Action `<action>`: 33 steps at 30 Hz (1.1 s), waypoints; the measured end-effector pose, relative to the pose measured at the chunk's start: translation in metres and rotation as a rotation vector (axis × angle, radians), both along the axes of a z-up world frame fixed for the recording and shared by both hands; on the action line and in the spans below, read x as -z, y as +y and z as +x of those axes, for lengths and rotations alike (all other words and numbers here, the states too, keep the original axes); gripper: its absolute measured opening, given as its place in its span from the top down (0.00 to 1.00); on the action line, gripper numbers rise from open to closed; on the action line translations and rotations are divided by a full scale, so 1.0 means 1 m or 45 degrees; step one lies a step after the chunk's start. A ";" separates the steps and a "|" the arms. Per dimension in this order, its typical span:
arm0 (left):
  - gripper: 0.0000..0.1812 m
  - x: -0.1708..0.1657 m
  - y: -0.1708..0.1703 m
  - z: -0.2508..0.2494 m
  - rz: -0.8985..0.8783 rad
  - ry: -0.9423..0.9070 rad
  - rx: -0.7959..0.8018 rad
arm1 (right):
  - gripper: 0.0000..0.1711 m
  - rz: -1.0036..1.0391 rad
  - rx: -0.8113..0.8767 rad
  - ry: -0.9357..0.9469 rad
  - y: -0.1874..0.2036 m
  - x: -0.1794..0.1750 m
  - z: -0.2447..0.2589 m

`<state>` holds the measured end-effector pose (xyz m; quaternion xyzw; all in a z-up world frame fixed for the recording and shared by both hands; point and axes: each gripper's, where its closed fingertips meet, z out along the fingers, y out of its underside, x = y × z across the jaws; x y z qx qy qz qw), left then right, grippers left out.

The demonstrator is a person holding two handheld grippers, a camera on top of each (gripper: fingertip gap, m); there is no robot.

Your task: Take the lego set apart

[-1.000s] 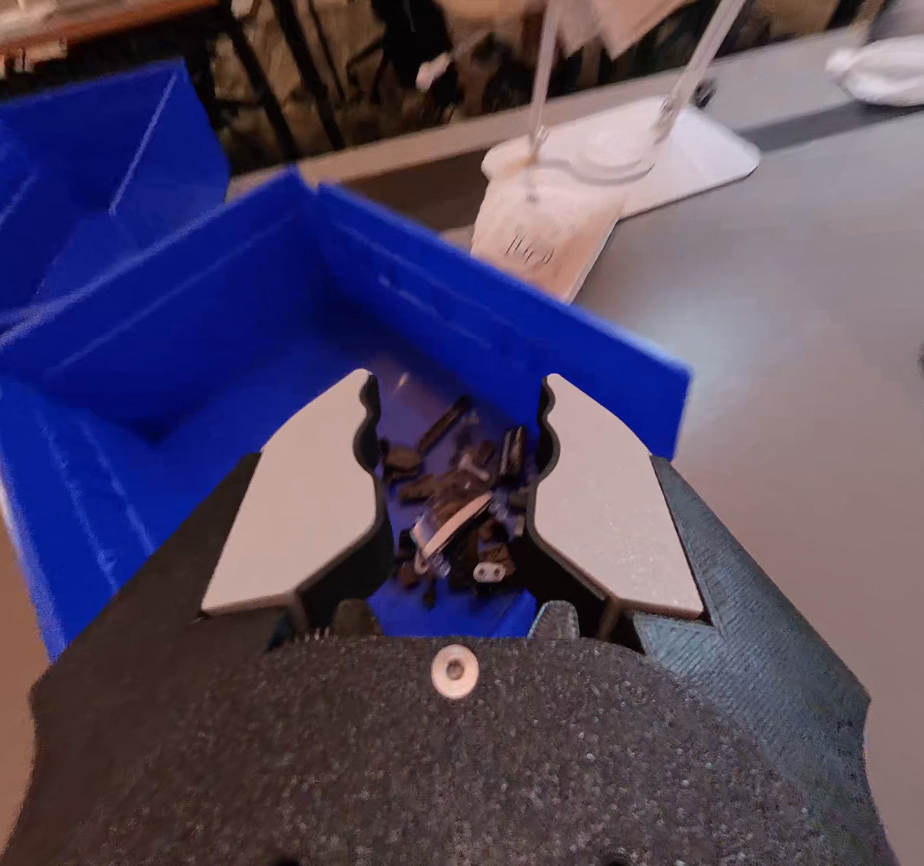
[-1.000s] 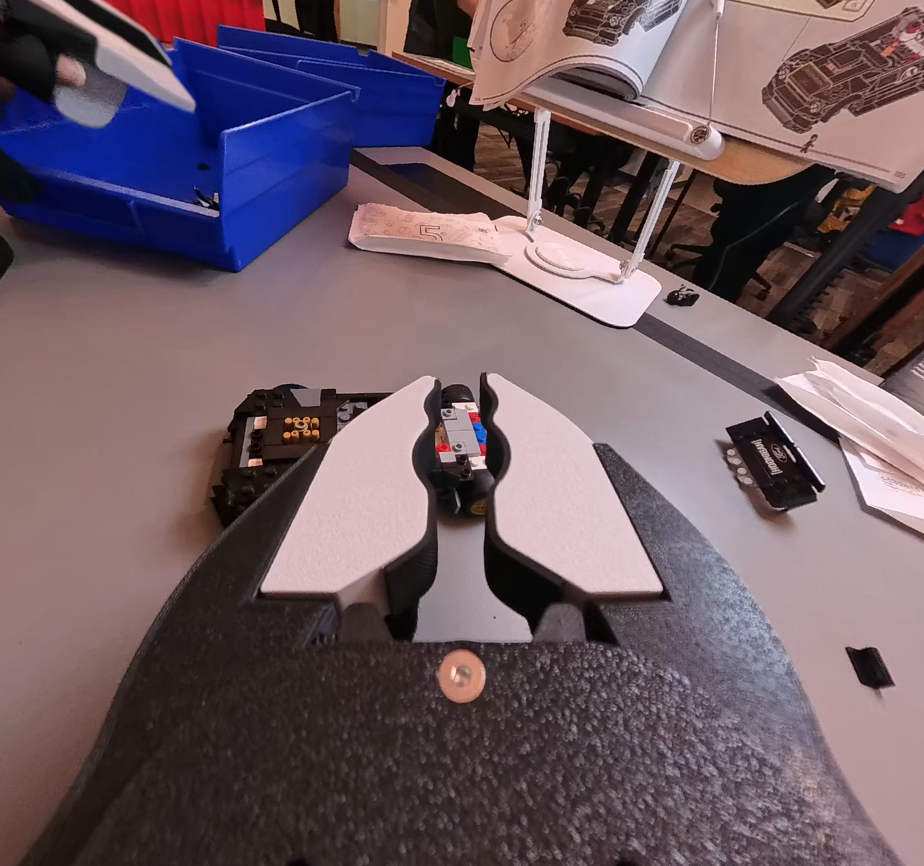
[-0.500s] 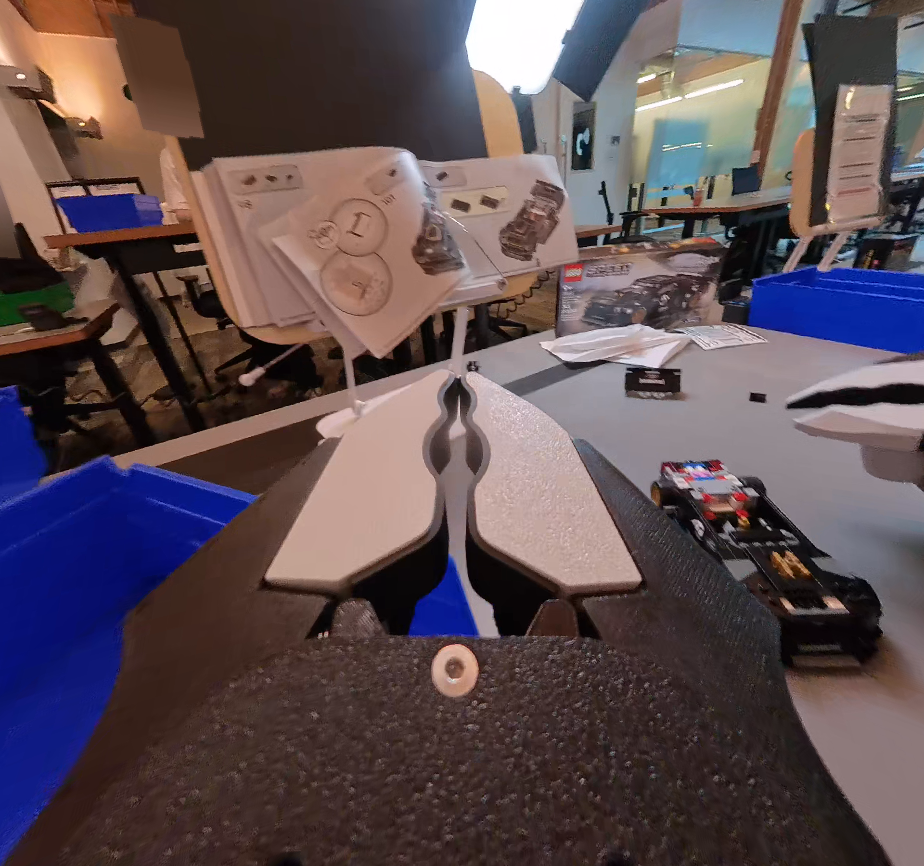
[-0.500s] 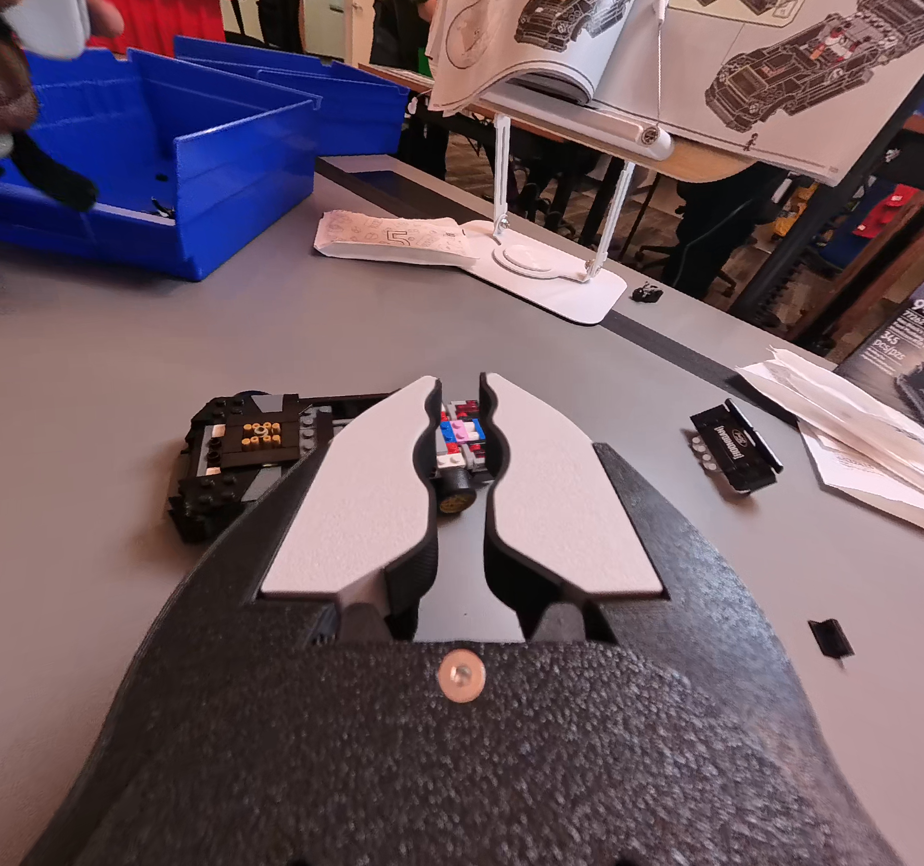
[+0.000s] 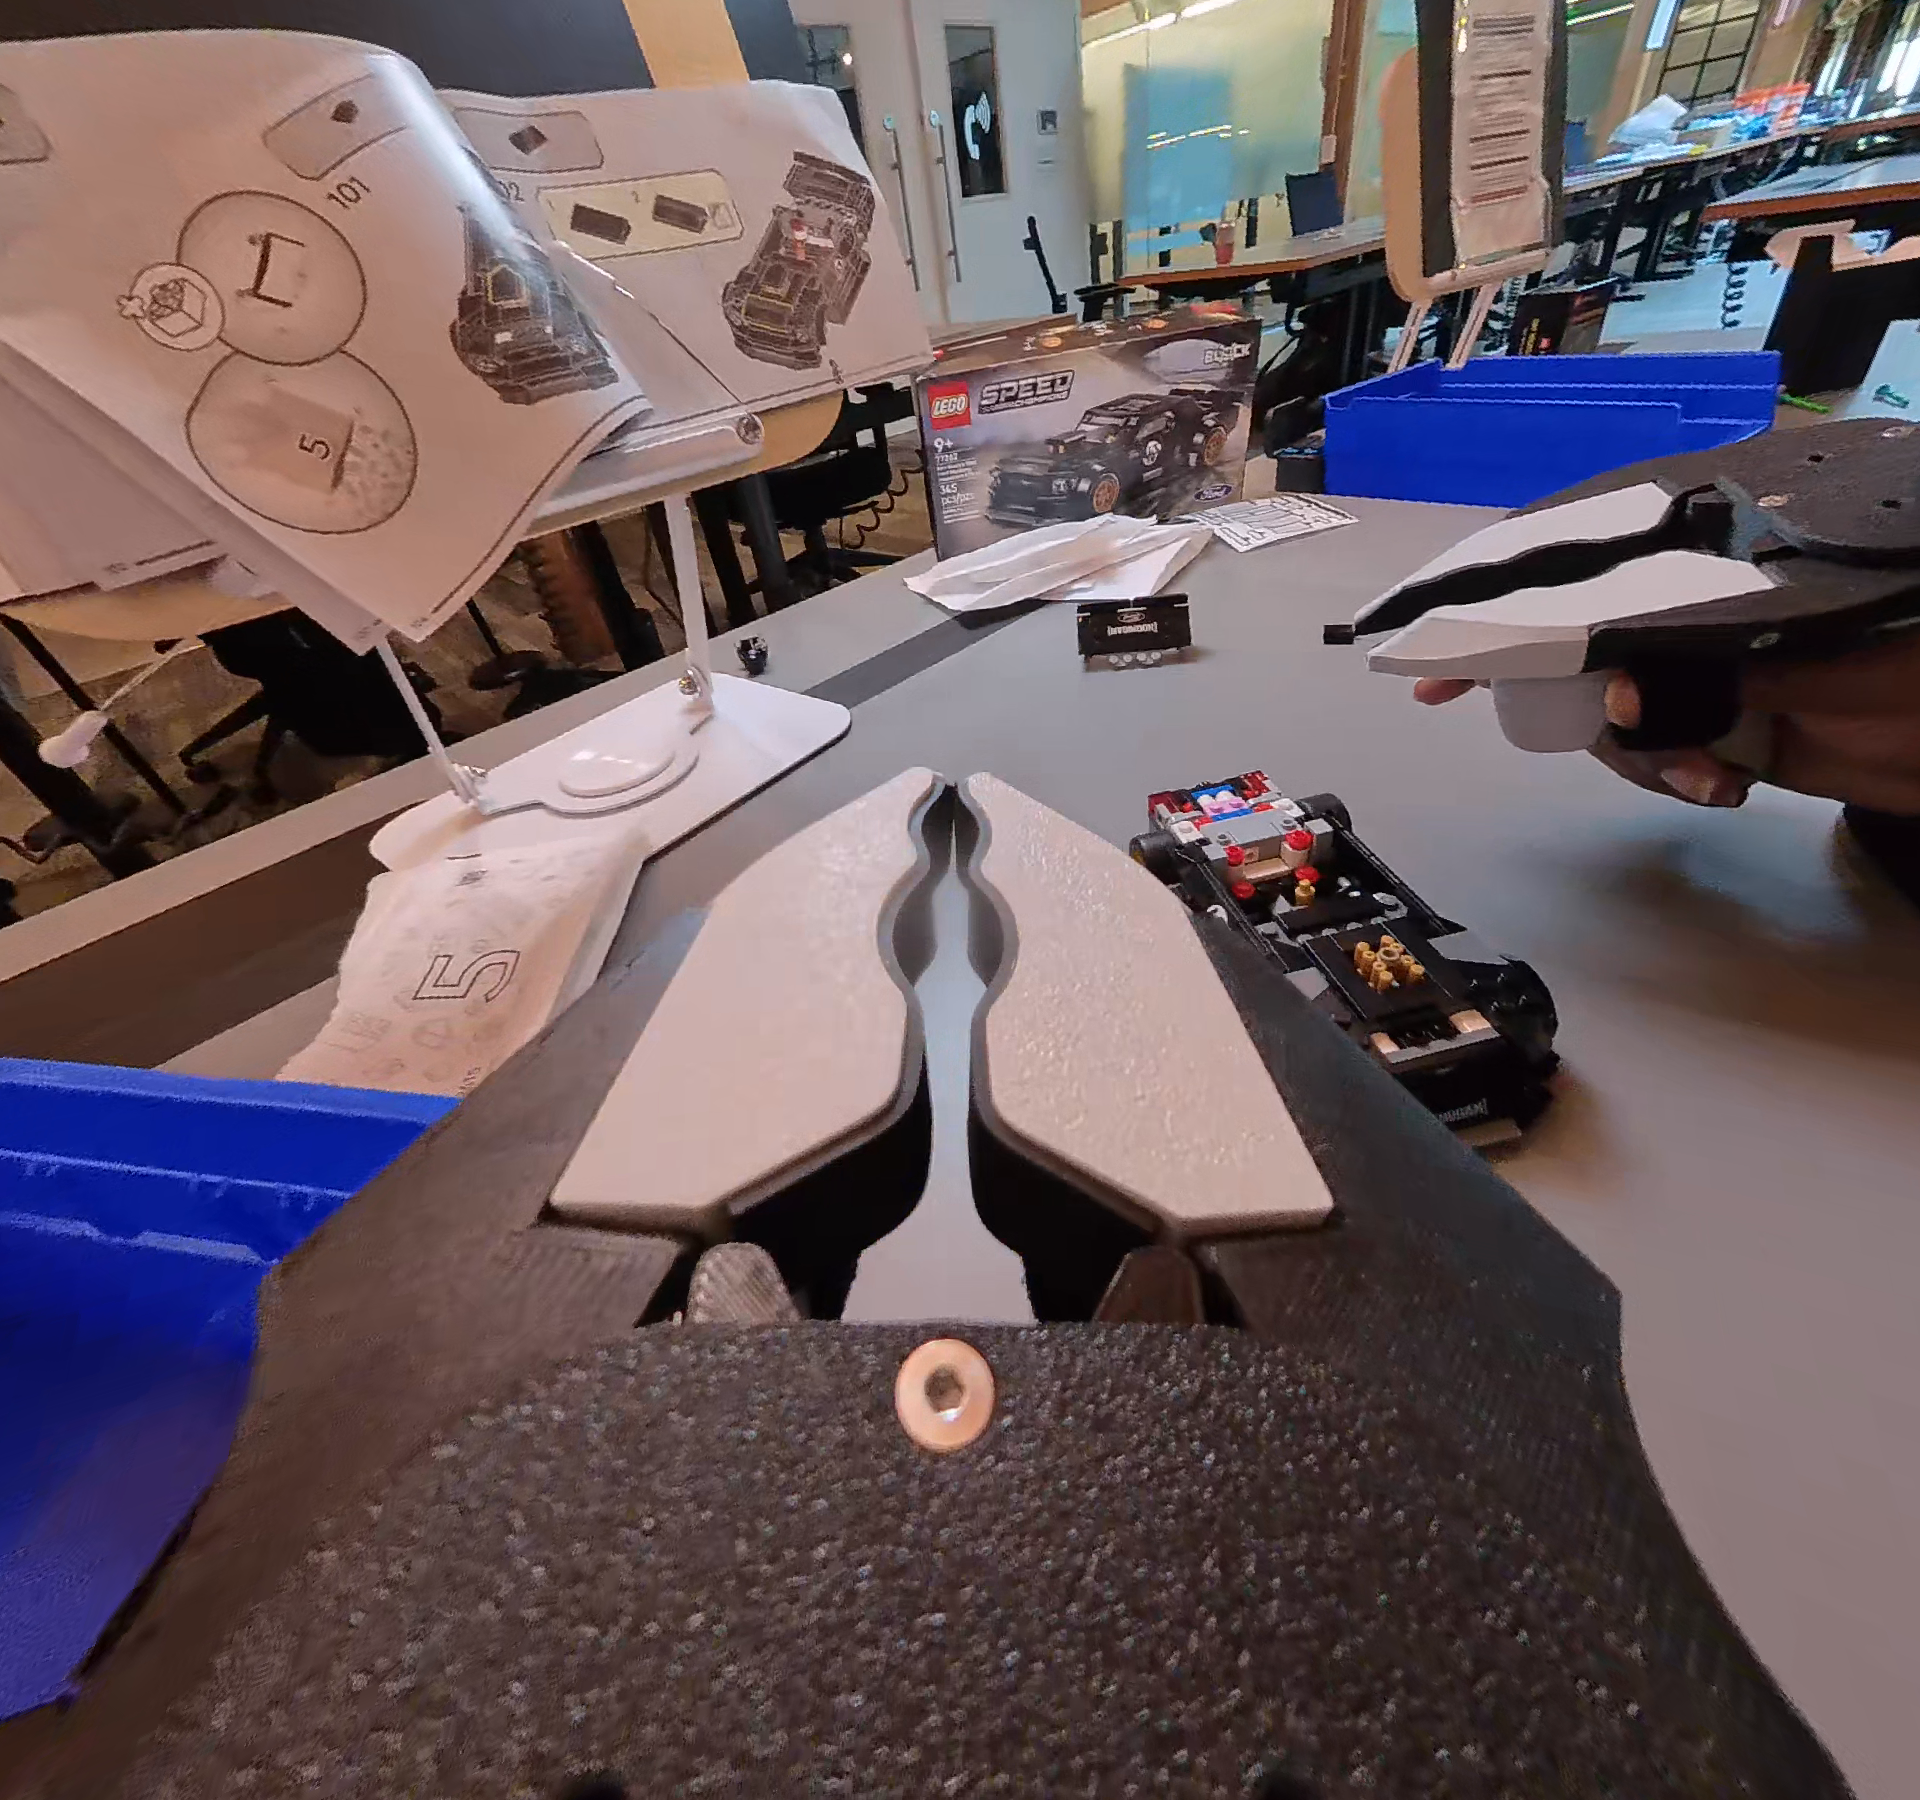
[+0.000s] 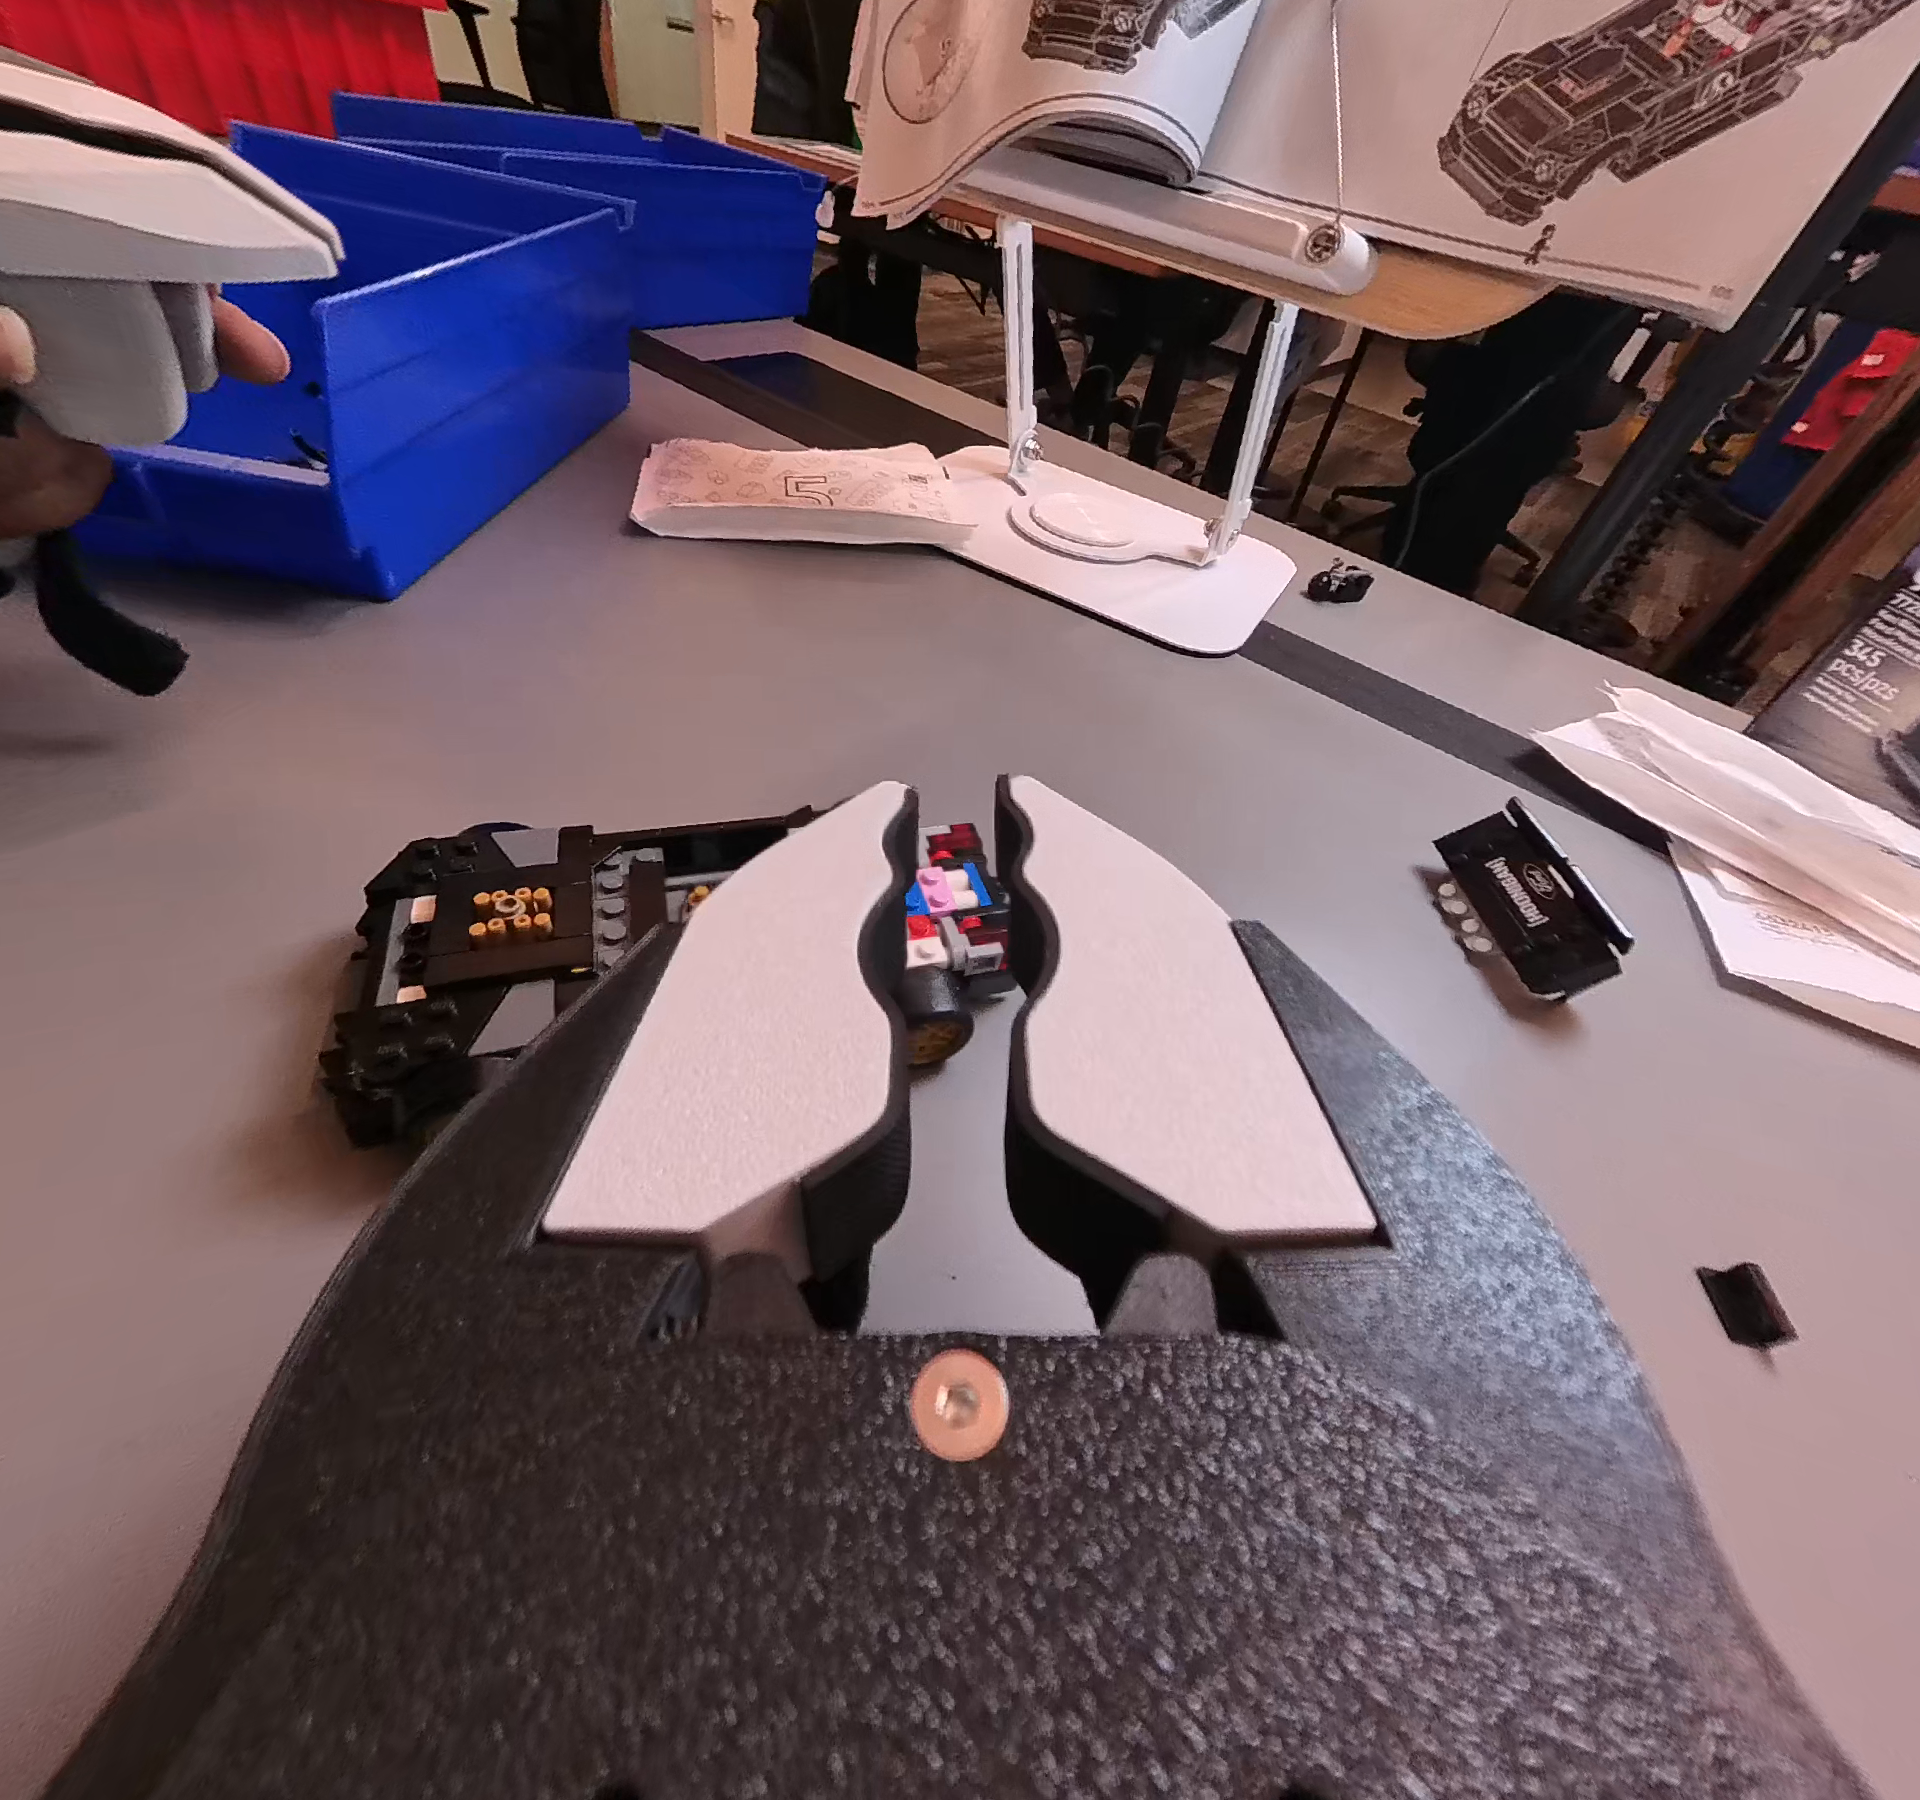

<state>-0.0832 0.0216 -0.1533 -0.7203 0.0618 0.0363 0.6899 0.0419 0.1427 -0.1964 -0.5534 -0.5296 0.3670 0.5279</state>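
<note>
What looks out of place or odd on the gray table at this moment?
A small black piece lies alone on the table, far from the half-dismantled lego car. A black printed panel lies apart beside the papers, and another tiny dark part sits behind the booklet stand.

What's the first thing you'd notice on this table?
A half-built black toy car with its colourful insides showing sits on the grey table. An open instruction booklet stands propped up behind it. A blue bin sits off to the left side.
</note>
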 end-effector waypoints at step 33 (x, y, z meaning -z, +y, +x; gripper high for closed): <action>0.99 0.027 0.009 0.000 -0.115 0.189 0.029 | 0.90 -0.023 -0.152 0.085 -0.026 -0.024 0.007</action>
